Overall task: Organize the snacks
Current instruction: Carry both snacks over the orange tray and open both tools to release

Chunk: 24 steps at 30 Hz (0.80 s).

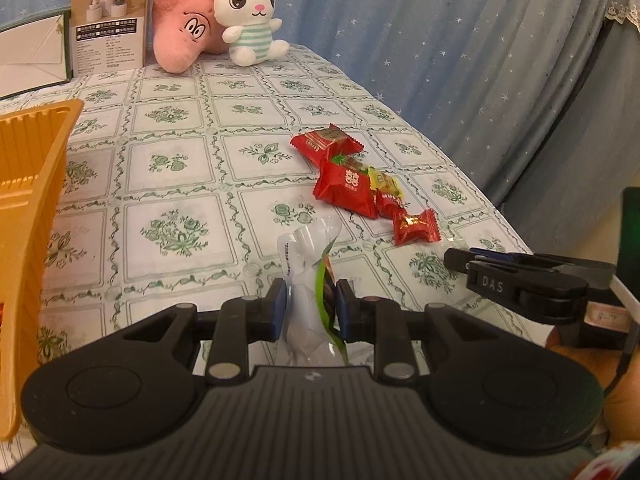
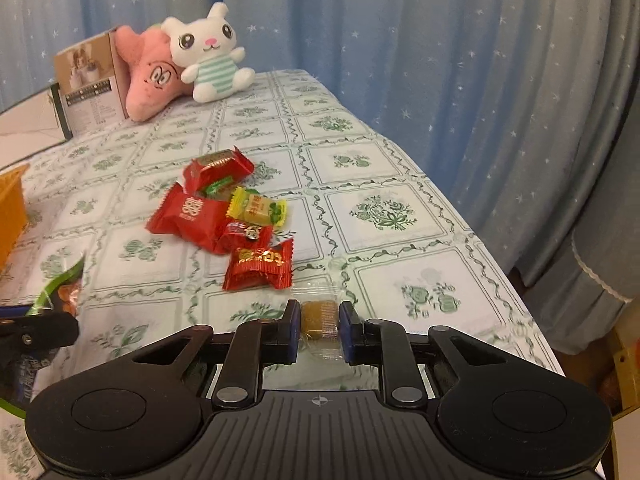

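Both views are lit by warm, fairly even indoor light, bright enough to read the print on the red snack packets [image 2: 256, 268]. Shadows are soft and short: a faint one lies under the packets on the desk [image 1: 180, 168], and the left hand-held gripper [image 1: 311, 308] is darkest on its black body. Small glints show on the shiny wrappers and on the clear film of the white and green packet [image 1: 308, 276] (the foil catches the light most). Fisheye distortion bends the blue curtain [image 2: 440, 80] and the desk edge into curves, and the corners fall off to black. The orange basket [image 1: 28, 200], close to the lens, looks soft and overbright.
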Available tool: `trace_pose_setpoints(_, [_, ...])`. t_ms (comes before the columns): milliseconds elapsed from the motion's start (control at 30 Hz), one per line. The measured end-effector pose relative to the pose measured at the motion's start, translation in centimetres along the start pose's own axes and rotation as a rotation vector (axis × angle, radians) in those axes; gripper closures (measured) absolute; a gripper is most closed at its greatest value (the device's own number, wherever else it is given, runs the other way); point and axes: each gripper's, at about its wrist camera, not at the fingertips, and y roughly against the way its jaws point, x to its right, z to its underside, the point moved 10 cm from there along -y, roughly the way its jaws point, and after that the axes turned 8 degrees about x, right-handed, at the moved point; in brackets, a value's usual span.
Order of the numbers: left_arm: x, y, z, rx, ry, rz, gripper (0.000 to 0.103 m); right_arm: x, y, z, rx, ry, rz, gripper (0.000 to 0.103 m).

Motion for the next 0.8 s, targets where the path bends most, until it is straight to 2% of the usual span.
trace_pose_setpoints(133, [0.0, 1.6, 0.0, 0.009, 0.022, 0.004, 0.080, -0.7, 2.5, -0.8, 0.044, -0.009, -0.019, 0.082])
trace_pose_setpoints(367, [-1.0, 6.2, -1.4, 0.058, 0.040, -0.018, 0.080, -4.5, 7.3, -2.0, 0.075, -0.048, -0.124, 0.082])
trace_pose_setpoints(533, [-3.5, 10.3, -2.7, 0.096, 0.046, -0.072, 0.080, -9.4, 10.0, -3.2, 0.099, -0.047, -0.224, 0.082])
trace_pose_setpoints(800, [-9.9, 16.5, -4.3, 0.133, 0.070, -0.176, 0.080, -18.5, 12.7, -5.4, 0.125, 0.003, -0.388, 0.082])
